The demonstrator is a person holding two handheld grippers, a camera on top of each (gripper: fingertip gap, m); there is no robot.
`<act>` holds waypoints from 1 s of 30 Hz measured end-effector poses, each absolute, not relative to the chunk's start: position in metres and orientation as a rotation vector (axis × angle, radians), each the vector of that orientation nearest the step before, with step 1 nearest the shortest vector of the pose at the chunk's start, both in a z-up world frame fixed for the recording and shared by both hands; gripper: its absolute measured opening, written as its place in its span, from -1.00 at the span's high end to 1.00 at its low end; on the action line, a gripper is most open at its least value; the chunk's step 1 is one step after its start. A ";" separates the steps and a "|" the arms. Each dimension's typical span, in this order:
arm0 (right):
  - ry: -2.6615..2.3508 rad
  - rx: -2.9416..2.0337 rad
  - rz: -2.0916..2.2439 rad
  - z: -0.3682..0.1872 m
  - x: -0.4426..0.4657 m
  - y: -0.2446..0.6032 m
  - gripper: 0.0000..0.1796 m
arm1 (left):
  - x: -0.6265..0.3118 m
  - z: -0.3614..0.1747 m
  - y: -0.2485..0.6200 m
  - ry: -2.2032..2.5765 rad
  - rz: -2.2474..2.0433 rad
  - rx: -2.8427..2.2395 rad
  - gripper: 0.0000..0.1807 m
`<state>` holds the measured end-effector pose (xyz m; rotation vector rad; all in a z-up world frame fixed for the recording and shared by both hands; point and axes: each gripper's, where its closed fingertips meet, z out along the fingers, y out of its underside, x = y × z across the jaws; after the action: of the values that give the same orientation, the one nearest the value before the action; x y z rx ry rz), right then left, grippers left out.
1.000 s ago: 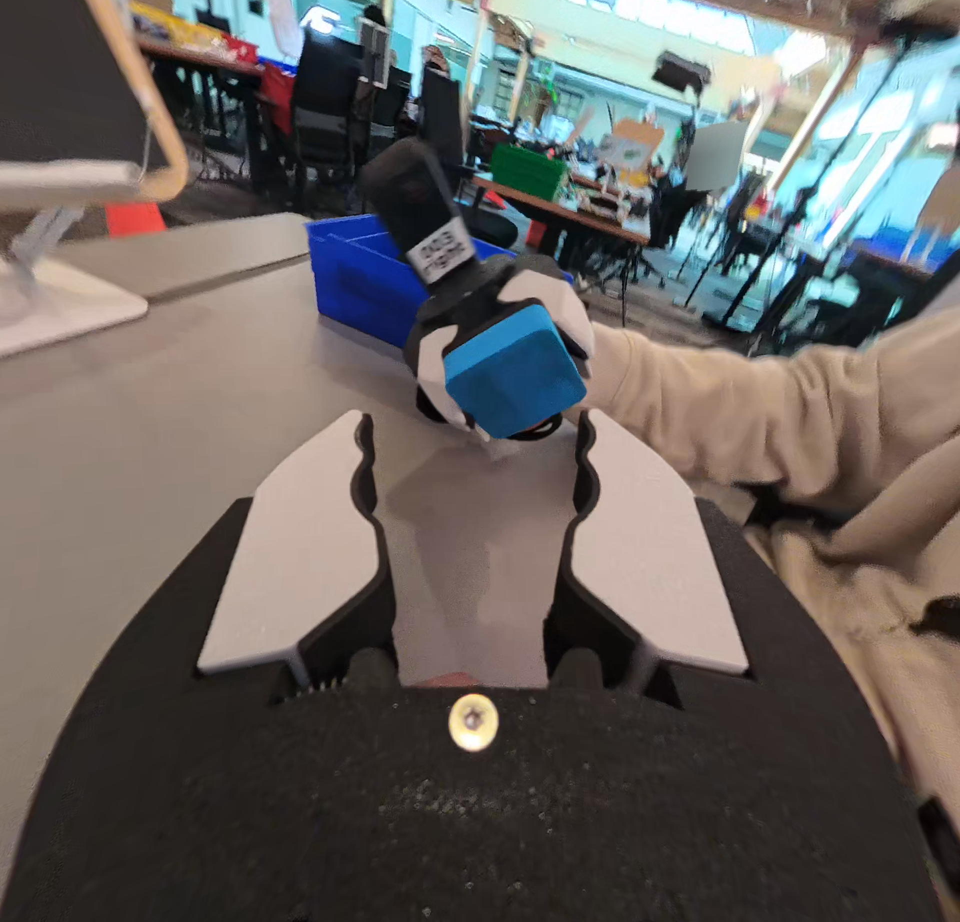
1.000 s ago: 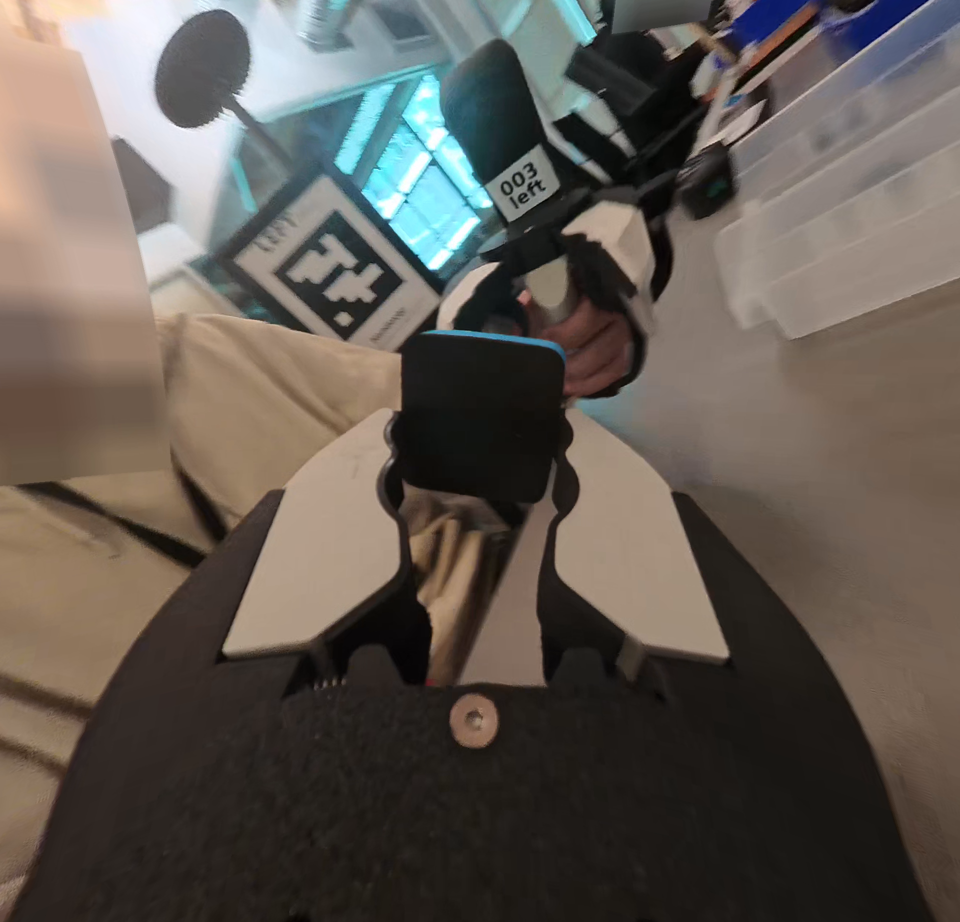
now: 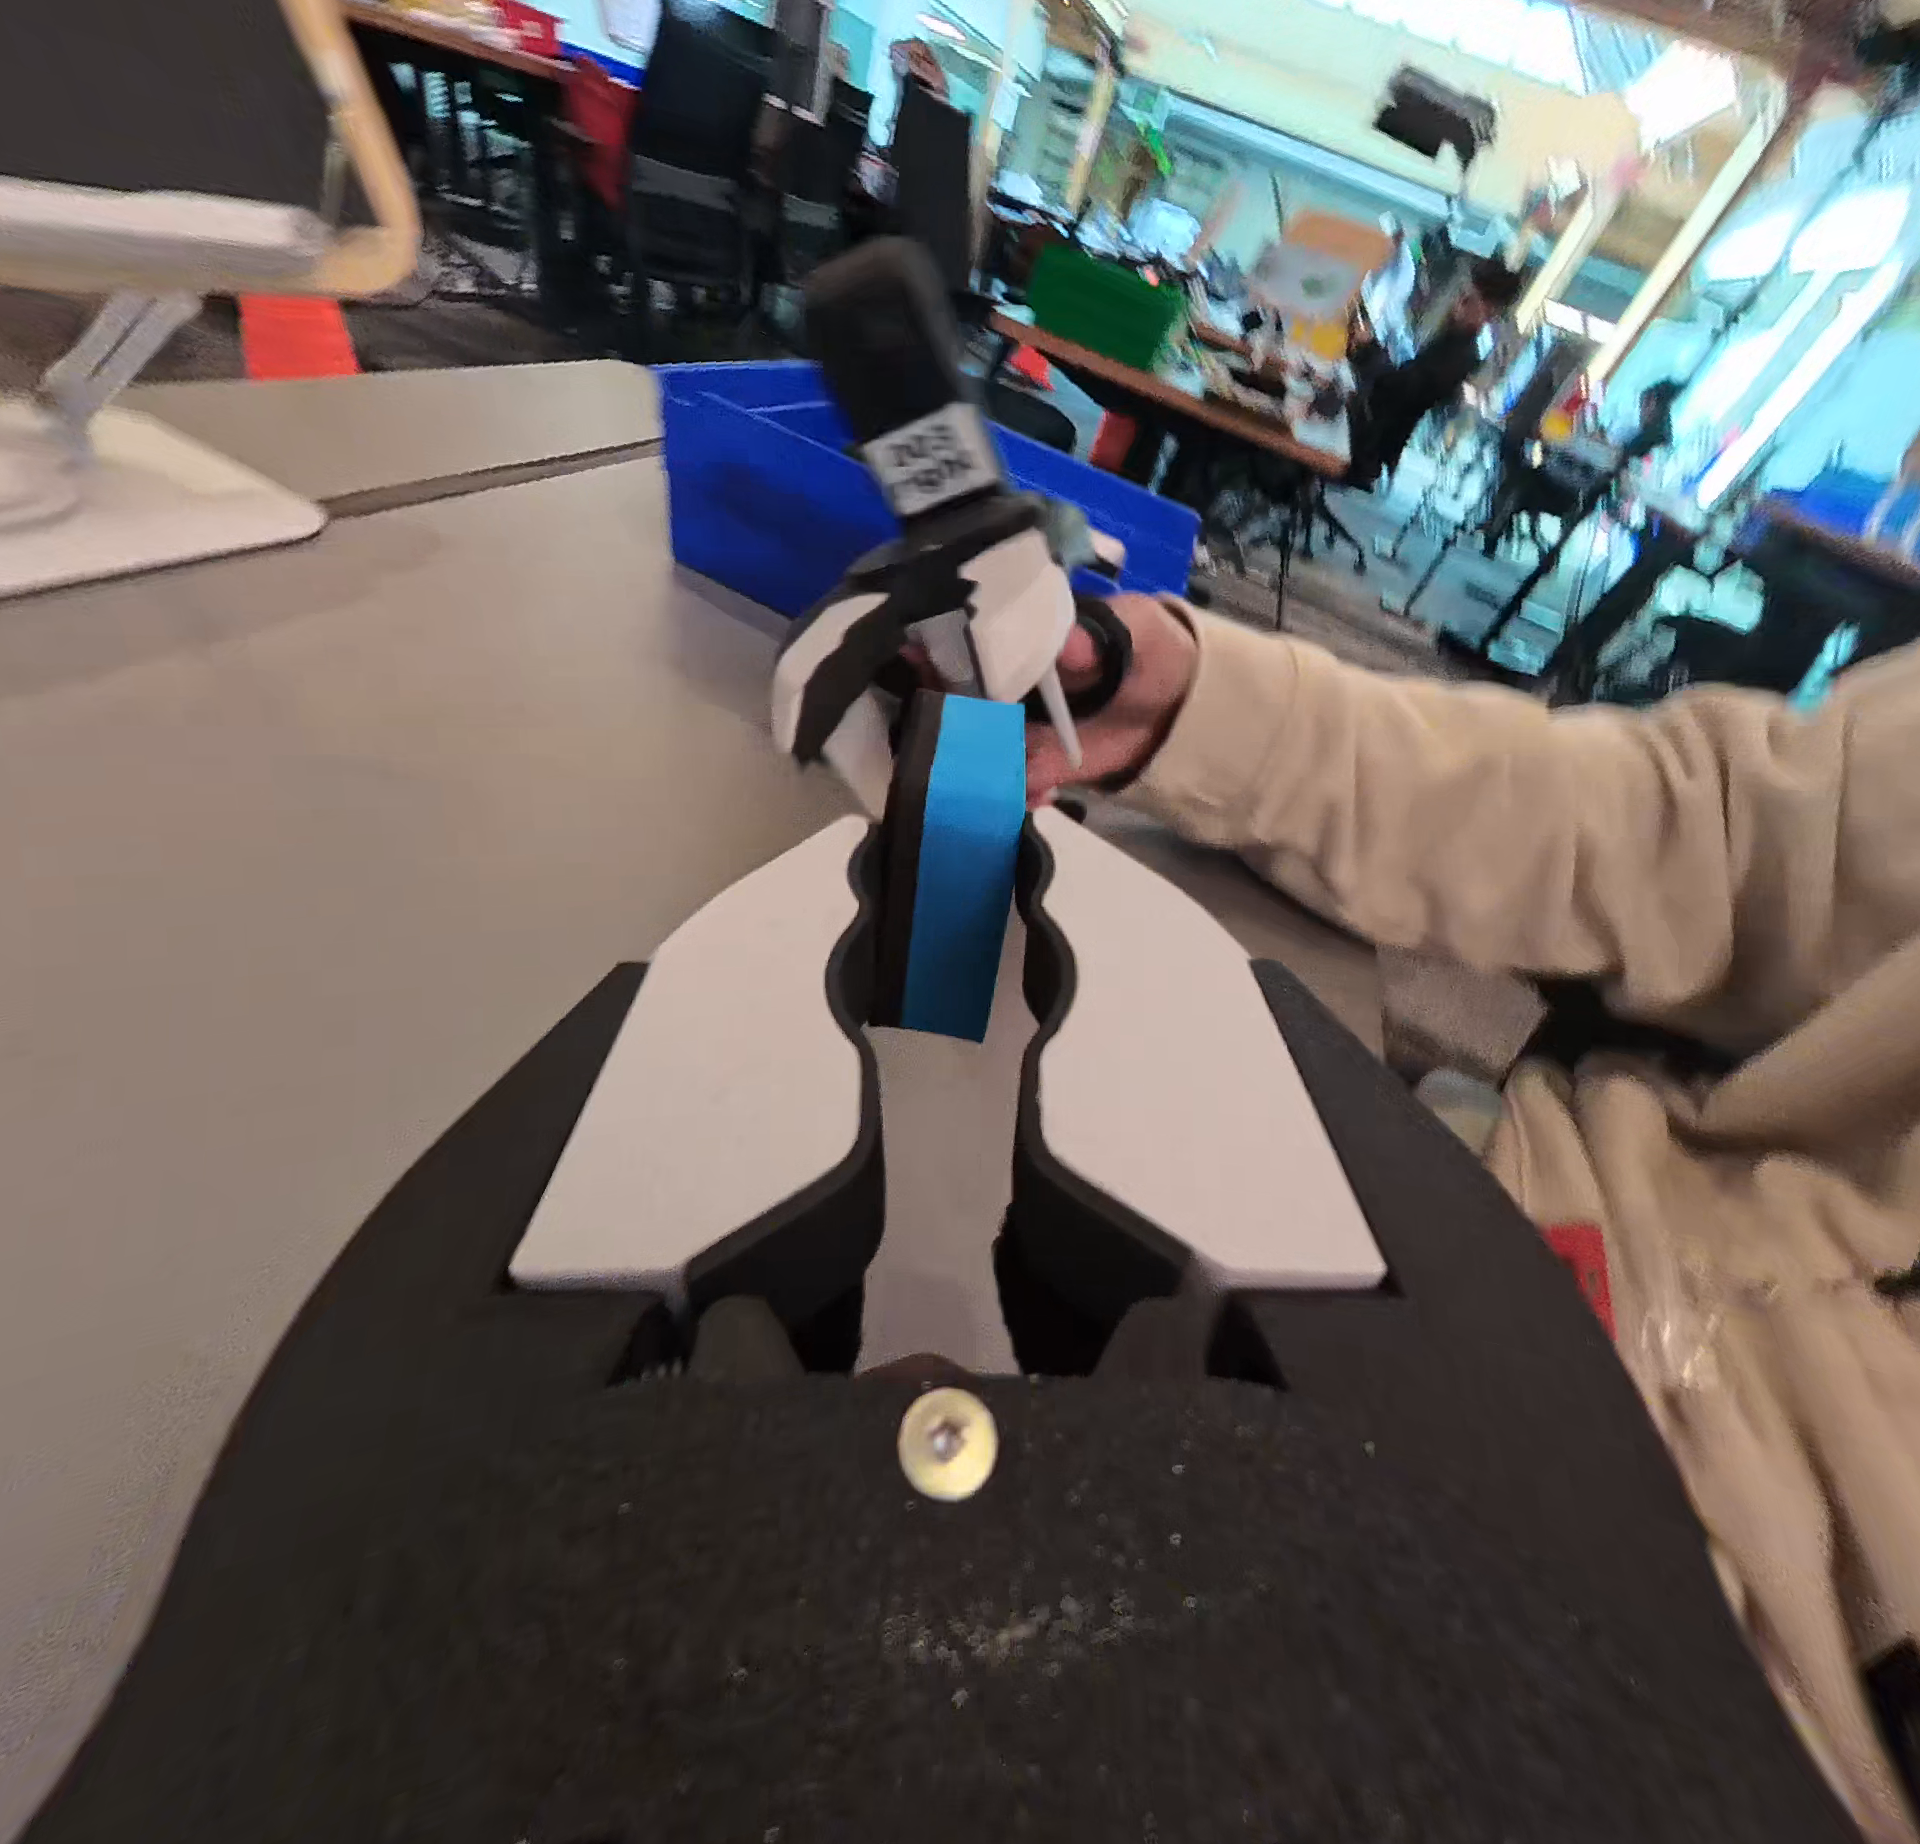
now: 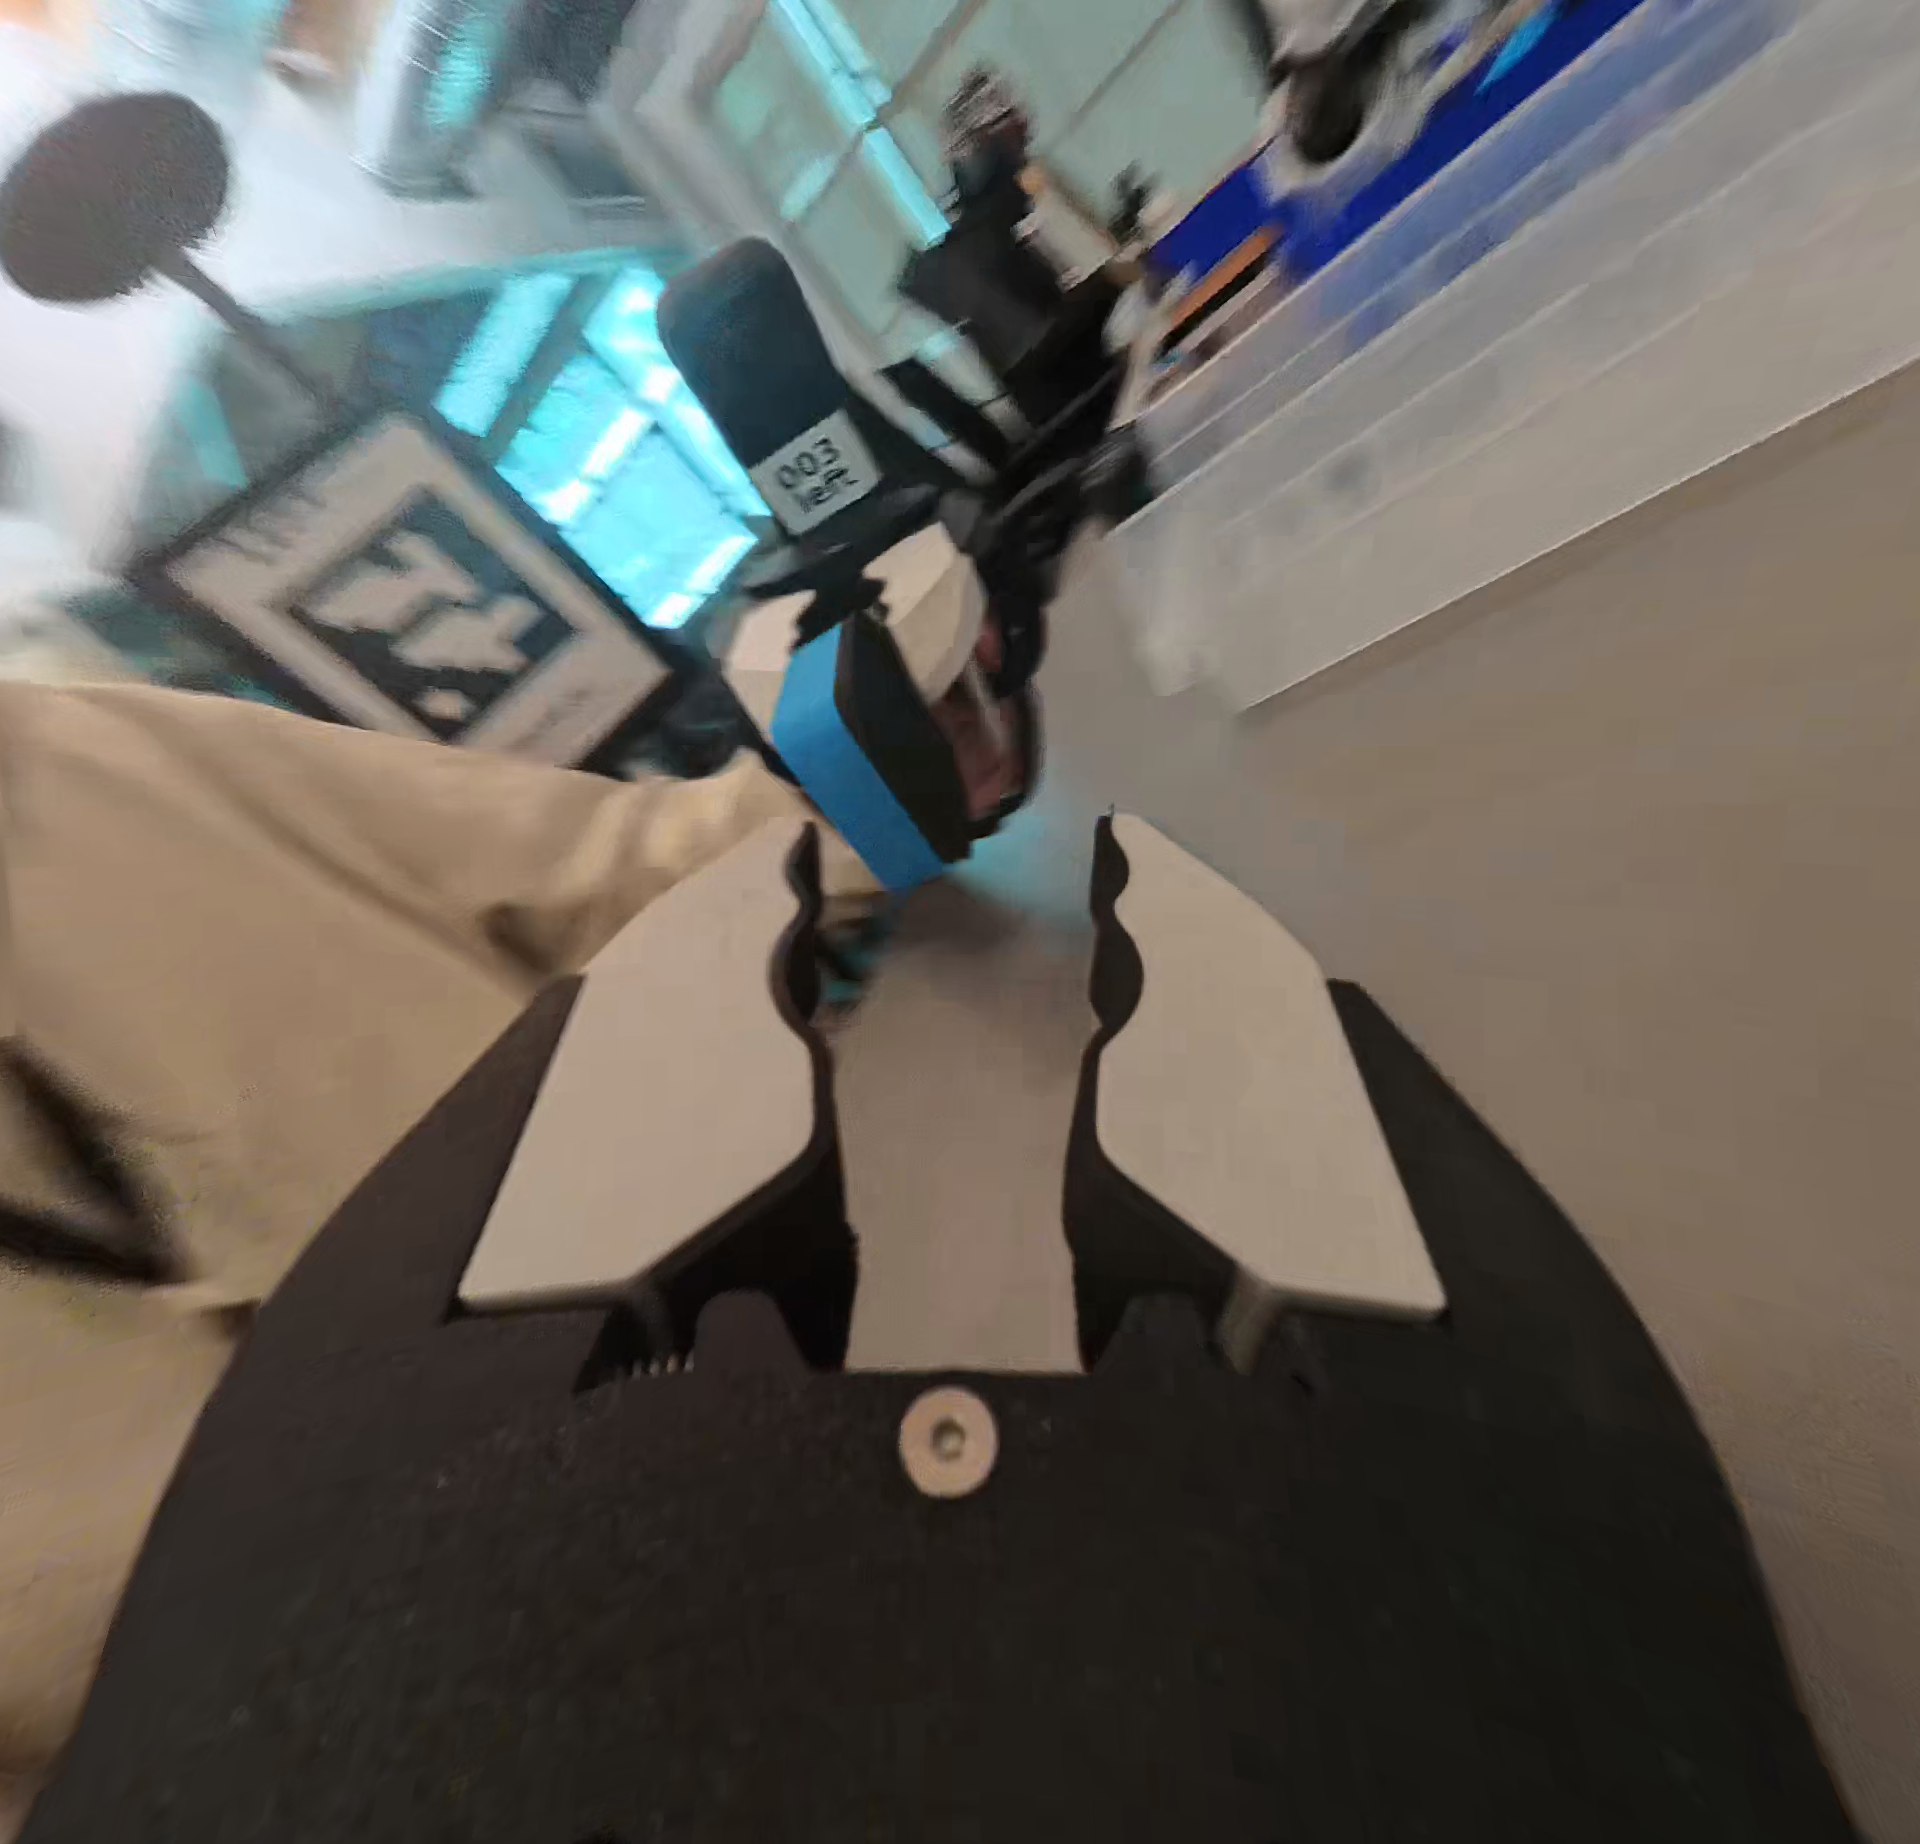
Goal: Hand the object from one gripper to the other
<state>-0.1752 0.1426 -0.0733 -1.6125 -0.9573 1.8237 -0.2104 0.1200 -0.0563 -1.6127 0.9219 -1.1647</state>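
Note:
The object is a foam block (image 3: 961, 859) with a blue layer and a black layer. In the left wrist view my left gripper (image 3: 951, 838) is shut on it, with the block standing on edge between the fingertips. My right gripper (image 3: 925, 682) shows just beyond the block, held in a hand, and its white fingers (image 3: 1023, 641) stand apart from the block. In the right wrist view my right gripper (image 4: 956, 833) is open and empty. There the block (image 4: 862, 766) sits a little ahead and to the left, gripped by the left gripper (image 4: 862, 672).
A grey table (image 3: 312, 755) lies below both grippers. A blue bin (image 3: 769, 464) stands behind them and a monitor stand (image 3: 135, 506) at the far left. A beige sleeve (image 3: 1455, 807) reaches in from the right. Clear plastic bins (image 4: 1455, 444) line the table's far side.
The block has passed from the right gripper to the left. The left gripper has closed on it. The right gripper has opened and drawn back from it.

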 end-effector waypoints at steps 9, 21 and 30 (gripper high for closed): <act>-1.167 -1.236 0.974 -0.074 -0.175 0.165 0.37 | -0.223 -0.060 0.136 0.627 -1.432 -1.739 0.75; -1.427 -0.983 0.718 -0.064 -0.213 0.108 0.27 | -0.214 -0.057 0.118 0.373 -2.008 -1.913 0.75; -1.382 -1.032 0.782 -0.064 -0.206 0.116 0.40 | -0.209 -0.068 0.116 0.620 -1.755 -1.943 0.49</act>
<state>-0.2058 0.1162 -0.0637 -1.0322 -1.3823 0.7823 -0.2088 0.1157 -0.0678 -1.9429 0.6199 -1.7552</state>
